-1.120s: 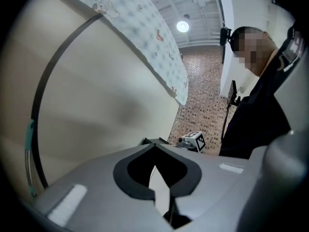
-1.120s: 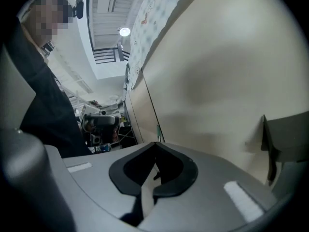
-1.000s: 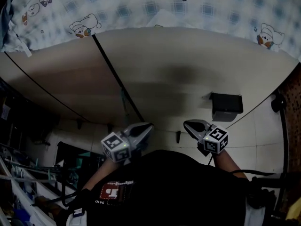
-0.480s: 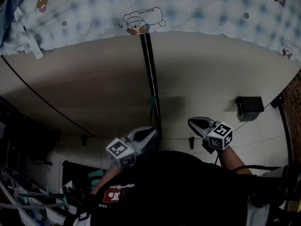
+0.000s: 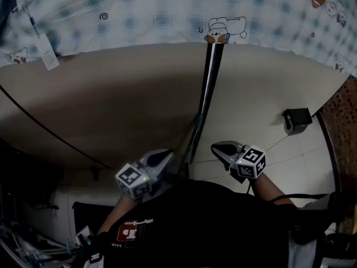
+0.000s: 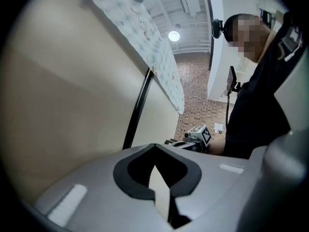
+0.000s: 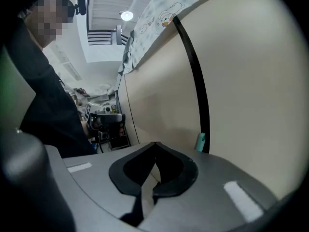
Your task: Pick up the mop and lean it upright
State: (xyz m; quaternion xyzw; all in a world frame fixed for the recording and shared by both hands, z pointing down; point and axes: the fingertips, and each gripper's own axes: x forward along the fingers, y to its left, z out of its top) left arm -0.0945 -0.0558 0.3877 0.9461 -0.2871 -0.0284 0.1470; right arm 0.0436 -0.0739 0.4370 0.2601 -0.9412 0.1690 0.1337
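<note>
Beige wall (image 5: 100, 105) under a bear-print checked cloth (image 5: 162, 15). The mop handle (image 5: 207, 88) leans near-upright against the wall, its top at the cloth's hem and the mop head hidden. Within the last second the handle has drifted from the left of the head view to between the grippers. Left gripper (image 5: 162, 158) and right gripper (image 5: 220, 148) are both pressed together, empty and clear of the handle; the leaning looks possibly done already.

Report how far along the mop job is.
Done, it seems: the long black mop pole with a teal fitting stands nearly upright against the beige wall. In hand: nothing. The left tool and right tool are both shut and empty, neither gripping the pole. Left: probably only stepping away, though the mop's head is hidden, so its footing cannot be checked.
</note>
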